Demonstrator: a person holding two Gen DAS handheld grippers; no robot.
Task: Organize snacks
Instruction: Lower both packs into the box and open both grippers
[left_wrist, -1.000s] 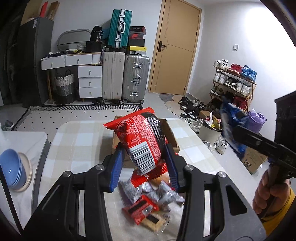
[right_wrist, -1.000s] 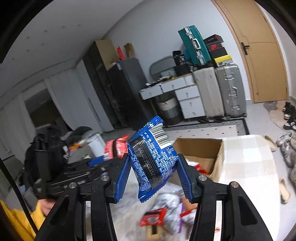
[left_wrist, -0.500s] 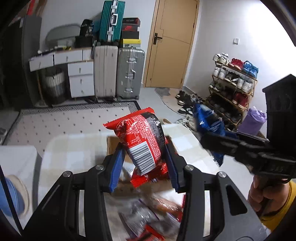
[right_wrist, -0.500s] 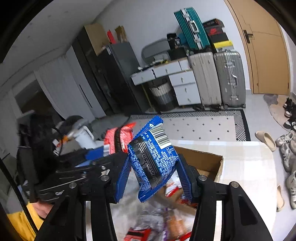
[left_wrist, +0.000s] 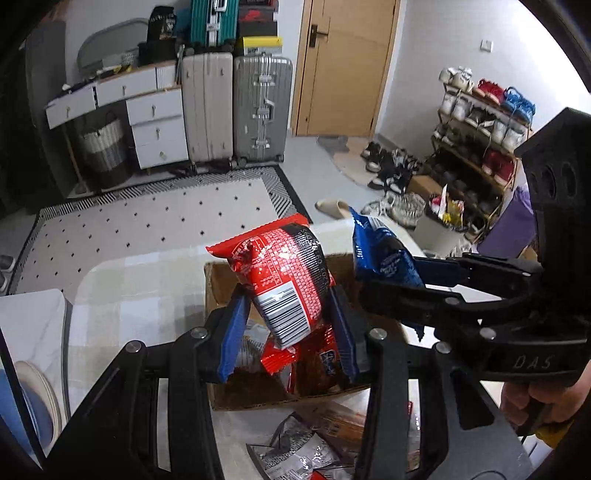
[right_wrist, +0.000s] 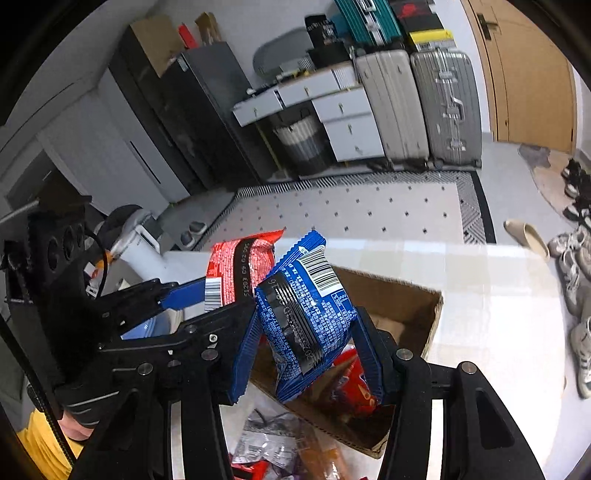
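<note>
Snacks lie in a loose heap (left_wrist: 295, 448) on the near part of the checked table (left_wrist: 122, 295); just beyond them the left gripper (left_wrist: 288, 325) has its blue fingers (left_wrist: 232, 332) clamped on a red packet (left_wrist: 284, 280), held over the open cardboard box (left_wrist: 221, 284); beside it on the right, the right gripper (right_wrist: 306, 350) has its fingers (right_wrist: 245, 350) clamped on a blue packet (right_wrist: 306, 310), also above the box, where more red packets (right_wrist: 351, 384) already lie; farther off a dotted rug (left_wrist: 147, 221) covers the floor; suitcases (left_wrist: 236, 107), white drawers (left_wrist: 155, 122) and a shoe rack (left_wrist: 476, 122) stand along the far walls.
</note>
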